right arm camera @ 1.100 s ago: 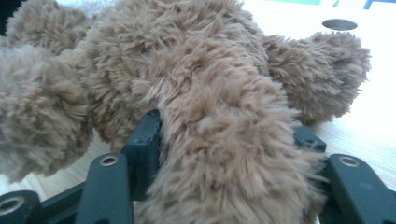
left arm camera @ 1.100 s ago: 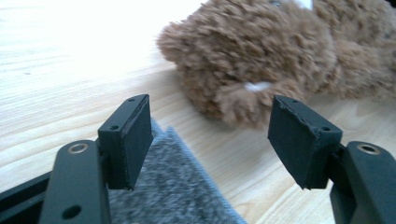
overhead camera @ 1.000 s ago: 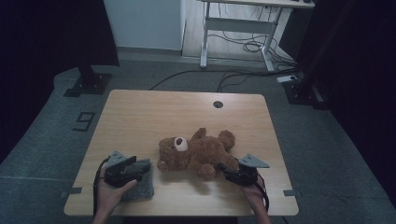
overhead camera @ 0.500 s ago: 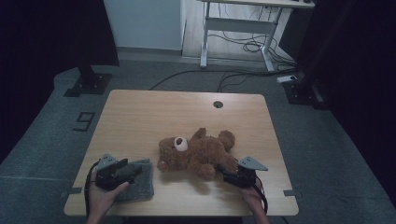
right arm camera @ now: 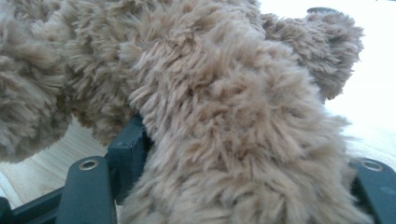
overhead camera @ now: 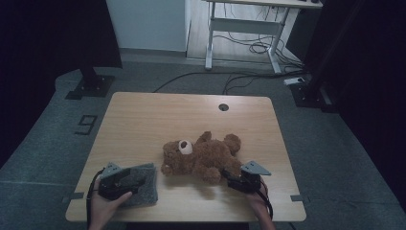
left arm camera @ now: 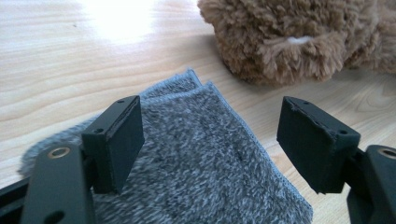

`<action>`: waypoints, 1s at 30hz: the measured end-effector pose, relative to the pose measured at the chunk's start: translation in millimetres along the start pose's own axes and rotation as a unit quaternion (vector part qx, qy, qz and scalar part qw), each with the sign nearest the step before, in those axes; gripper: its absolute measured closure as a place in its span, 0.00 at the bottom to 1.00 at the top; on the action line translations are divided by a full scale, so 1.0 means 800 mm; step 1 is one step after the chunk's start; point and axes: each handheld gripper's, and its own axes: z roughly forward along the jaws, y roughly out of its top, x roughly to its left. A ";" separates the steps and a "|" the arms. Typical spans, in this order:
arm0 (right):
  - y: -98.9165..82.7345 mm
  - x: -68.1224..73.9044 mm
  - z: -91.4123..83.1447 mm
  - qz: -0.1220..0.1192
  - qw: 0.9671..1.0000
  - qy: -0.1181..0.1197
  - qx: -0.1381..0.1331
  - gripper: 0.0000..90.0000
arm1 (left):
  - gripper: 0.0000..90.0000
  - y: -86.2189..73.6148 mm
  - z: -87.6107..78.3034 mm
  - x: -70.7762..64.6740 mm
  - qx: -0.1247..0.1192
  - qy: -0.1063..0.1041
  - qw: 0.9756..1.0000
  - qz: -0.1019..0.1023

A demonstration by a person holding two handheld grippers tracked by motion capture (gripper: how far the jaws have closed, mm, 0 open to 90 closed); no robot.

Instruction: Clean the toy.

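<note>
Our left tongs (left arm camera: pixel 210 140), just widened, stand apart over the grey cloth (left arm camera: pixel 196 158); our right tongs (right arm camera: pixel 233 186), easing wider, straddle the teddy bear's leg (right arm camera: pixel 224 121) on the worktop (overhead camera: pixel 143 120), apparently to steady it.

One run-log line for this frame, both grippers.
left hand-held gripper: open, opening, over grey cloth | right hand-held gripper: opening, teddy bear leg between jaws, grip unclear | table
</note>
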 end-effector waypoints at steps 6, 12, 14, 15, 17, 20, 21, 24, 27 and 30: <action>0.000 0.000 0.000 0.006 1.000 -0.001 0.001 0.36 | 0.22 -0.006 0.016 -0.010 0.016 -0.014 1.000 0.017; 0.000 0.001 0.001 0.006 1.000 -0.004 0.003 0.36 | 0.21 -0.014 0.034 -0.015 0.036 -0.004 0.999 0.030; 0.000 0.001 0.001 0.008 1.000 -0.005 0.004 0.36 | 0.21 -0.016 0.039 -0.018 0.047 0.007 0.998 0.040; 0.000 0.001 0.001 0.008 1.000 -0.006 0.005 0.36 | 0.21 -0.018 0.041 -0.018 0.049 0.010 0.998 0.041; 0.000 0.001 0.001 0.007 1.000 -0.007 0.005 0.36 | 0.20 -0.020 0.046 -0.019 0.058 0.014 0.997 0.044; 0.000 0.001 0.001 0.008 1.000 -0.006 0.005 0.36 | 0.18 -0.023 0.052 -0.021 0.070 0.026 0.996 0.056; 0.000 0.001 0.001 0.008 1.000 -0.006 0.005 0.36 | 0.18 -0.023 0.052 -0.021 0.070 0.026 0.996 0.056; -0.001 0.001 0.001 0.008 1.000 -0.008 0.007 0.36 | 0.19 -0.025 0.054 -0.023 0.073 0.037 0.994 0.072; -0.001 0.001 0.001 0.007 1.000 -0.008 0.007 0.36 | 0.21 -0.027 0.055 -0.023 0.071 0.041 0.994 0.076; -0.001 0.001 0.002 0.007 1.000 -0.008 0.008 0.36 | 0.23 -0.028 0.056 -0.023 0.071 0.047 0.993 0.083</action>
